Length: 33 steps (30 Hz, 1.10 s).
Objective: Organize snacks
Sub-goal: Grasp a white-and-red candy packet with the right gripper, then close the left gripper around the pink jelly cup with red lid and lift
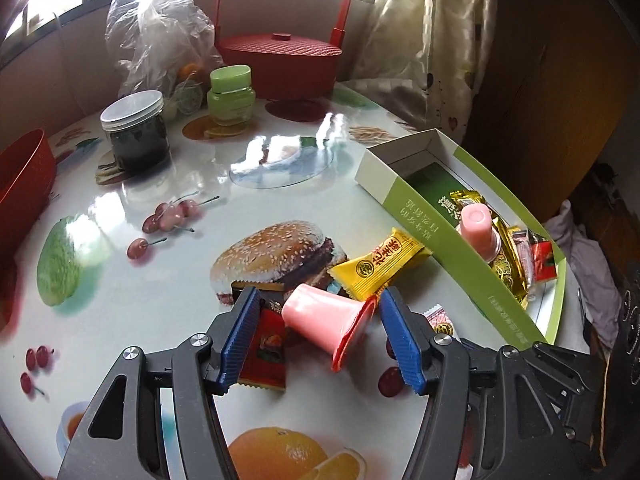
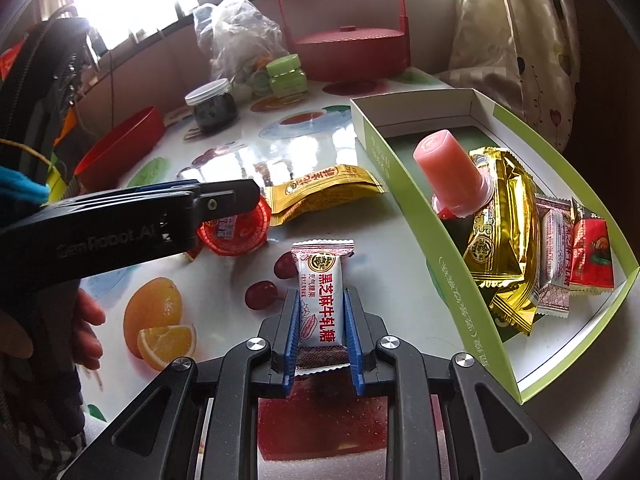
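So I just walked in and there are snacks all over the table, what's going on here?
A person with two handheld grippers is sorting snacks into the green box. The right gripper is shut on a white nougat candy. The left gripper is open around a pink jelly cup lying on its side. A yellow packet waits on the table.

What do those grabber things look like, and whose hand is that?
Each grabber is black with silver bolts and ribbed blue pads: the left gripper and the right gripper. The left one's side, in the right wrist view, has faint "GenRobot.AI" lettering. A bare hand shows beneath it, with a teal cuff nearby.
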Tool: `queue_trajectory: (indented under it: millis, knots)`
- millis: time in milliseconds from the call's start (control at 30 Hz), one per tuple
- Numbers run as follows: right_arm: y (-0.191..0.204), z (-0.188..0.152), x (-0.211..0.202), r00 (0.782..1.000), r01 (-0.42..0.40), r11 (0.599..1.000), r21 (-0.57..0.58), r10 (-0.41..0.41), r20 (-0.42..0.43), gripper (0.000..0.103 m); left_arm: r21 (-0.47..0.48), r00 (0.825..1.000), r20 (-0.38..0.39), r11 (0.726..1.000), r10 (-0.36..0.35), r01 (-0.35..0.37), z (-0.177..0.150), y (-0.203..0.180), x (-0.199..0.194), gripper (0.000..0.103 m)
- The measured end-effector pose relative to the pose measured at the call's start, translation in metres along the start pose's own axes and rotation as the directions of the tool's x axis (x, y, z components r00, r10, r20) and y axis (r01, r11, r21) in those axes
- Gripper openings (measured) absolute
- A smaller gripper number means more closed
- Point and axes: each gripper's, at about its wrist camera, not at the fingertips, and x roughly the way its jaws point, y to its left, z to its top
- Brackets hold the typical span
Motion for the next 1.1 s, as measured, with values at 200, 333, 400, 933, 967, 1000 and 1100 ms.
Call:
queue_trajectory:
  millis: [200, 333, 400, 933, 967, 1000, 1100]
  knots:
    - [-0.001, 0.0, -0.001, 1.0, -0.003, 1.0, 0.004, 0.003, 0.001, 0.02, 0.06, 1.0, -0.014, 0.998, 0.014, -0.013, -0.002, -0.009, -0.002, 0.062]
    - [-0.003, 0.0, -0.001, 1.0, -0.007, 1.0, 0.01, 0.007, 0.002, 0.02, 0.053, 0.999, -0.022, 0.998, -0.027, 0.028, -0.009, -0.01, -0.007, 0.062]
    - [-0.003, 0.0, -0.001, 1.0, -0.008, 1.0, 0.013, 0.008, 0.003, 0.02, 0.056, 0.999, -0.014, 0.998, -0.031, 0.032, -0.011, -0.014, -0.009, 0.062]
    - [-0.01, -0.001, -0.003, 1.0, -0.013, 0.999, 0.04, 0.013, 0.008, 0.02, 0.188, 0.999, -0.044, 0.982, 0.006, 0.002, -0.005, -0.025, 0.01, 0.062]
    - [-0.01, -0.002, -0.003, 1.0, -0.014, 0.999, 0.042, 0.013, 0.008, 0.02, 0.185, 0.999, -0.048, 0.983, -0.002, 0.011, -0.005, -0.025, 0.011, 0.062]
    - [-0.01, -0.002, -0.003, 1.0, -0.014, 0.999, 0.044, 0.014, 0.009, 0.02, 0.18, 0.999, -0.049, 0.984, -0.01, 0.019, -0.005, -0.024, 0.012, 0.062]
    - [-0.011, -0.002, -0.004, 1.0, -0.014, 0.999, 0.043, 0.013, 0.009, 0.02, 0.165, 0.999, -0.04, 0.986, -0.022, 0.028, -0.004, -0.022, 0.012, 0.062]
